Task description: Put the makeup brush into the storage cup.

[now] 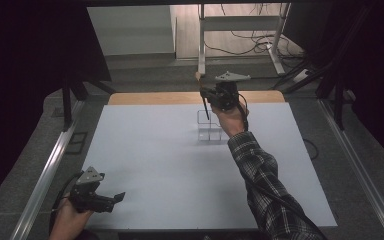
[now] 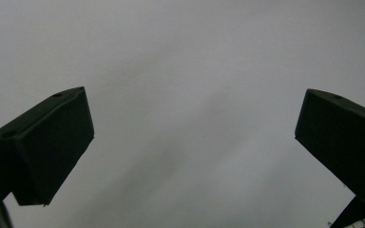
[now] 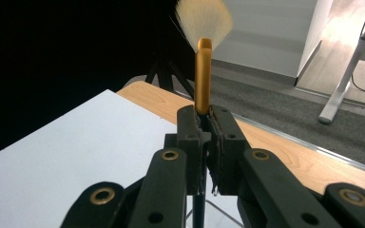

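From above, the right gripper (image 1: 215, 97) is clamped on a makeup brush (image 1: 205, 107), handle pointing down right over the clear divided holder (image 1: 209, 128), which looks empty. Left gripper (image 1: 111, 199) sits well apart, near corner. Its own view: jaws wide, nothing between. Right gripper view: gold ferrule (image 3: 202, 76) upright, bristles up.

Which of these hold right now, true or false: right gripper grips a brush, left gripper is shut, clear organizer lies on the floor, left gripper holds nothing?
1. The right gripper is shut on the brush. True.
2. The left gripper is shut. False: its jaws stand wide apart.
3. The clear organizer lies on the floor. False: it stands on the white table.
4. The left gripper holds nothing. True.
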